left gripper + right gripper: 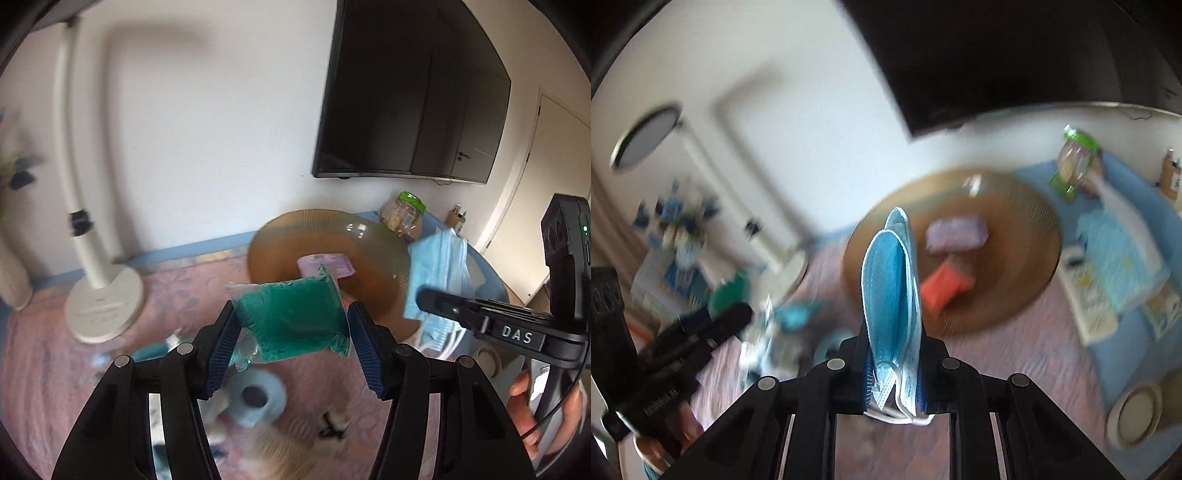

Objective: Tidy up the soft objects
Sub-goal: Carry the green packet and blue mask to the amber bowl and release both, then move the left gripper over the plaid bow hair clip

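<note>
Evidently both hands are mid-carry: the left gripper (pixel 291 325) has its jaws clamped on a green wrapped sponge (pixel 293 317) at frame centre, the right gripper (pixel 892 354) pinches blue face masks (pixel 892 288), and next each needs lowering into the amber dish (pixel 384 251) behind.

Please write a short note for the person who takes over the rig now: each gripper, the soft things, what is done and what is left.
Left gripper: shut on the green sponge, lifted off the table.
Right gripper: shut on the blue masks, also in the air.
Bowl: already holds a purple pack and an orange item.
Left: probably put sponge and masks in the bowl. A paper roll still lies on the table.
</note>
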`<action>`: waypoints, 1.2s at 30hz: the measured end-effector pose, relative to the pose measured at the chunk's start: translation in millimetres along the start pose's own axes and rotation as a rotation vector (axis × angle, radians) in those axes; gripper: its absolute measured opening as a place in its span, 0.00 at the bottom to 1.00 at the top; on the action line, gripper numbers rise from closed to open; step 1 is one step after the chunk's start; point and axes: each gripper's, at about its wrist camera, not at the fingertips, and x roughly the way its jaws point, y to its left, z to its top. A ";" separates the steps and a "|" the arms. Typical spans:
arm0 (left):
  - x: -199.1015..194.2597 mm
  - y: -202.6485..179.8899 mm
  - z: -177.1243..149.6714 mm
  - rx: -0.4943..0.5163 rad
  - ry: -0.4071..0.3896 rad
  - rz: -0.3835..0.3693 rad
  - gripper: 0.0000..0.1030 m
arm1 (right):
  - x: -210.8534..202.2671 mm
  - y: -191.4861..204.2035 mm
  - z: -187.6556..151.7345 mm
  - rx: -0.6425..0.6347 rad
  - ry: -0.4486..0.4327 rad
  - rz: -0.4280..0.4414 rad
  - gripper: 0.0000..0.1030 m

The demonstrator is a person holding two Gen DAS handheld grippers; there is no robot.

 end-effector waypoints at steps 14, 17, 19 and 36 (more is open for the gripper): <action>23.5 12.5 -1.6 -0.062 0.016 -0.055 0.78 | 36.8 -41.7 30.7 0.047 0.032 -0.175 0.54; -20.8 31.7 -13.2 -0.097 -0.050 -0.020 0.78 | 13.2 -37.7 19.0 0.051 -0.008 -0.173 0.54; -48.5 42.0 -20.1 -0.108 -0.087 0.011 0.78 | -2.0 -29.4 12.9 0.038 -0.031 -0.159 0.56; -163.6 152.3 -121.0 -0.299 -0.145 0.342 1.00 | 18.8 111.8 -110.5 -0.283 0.045 0.079 0.75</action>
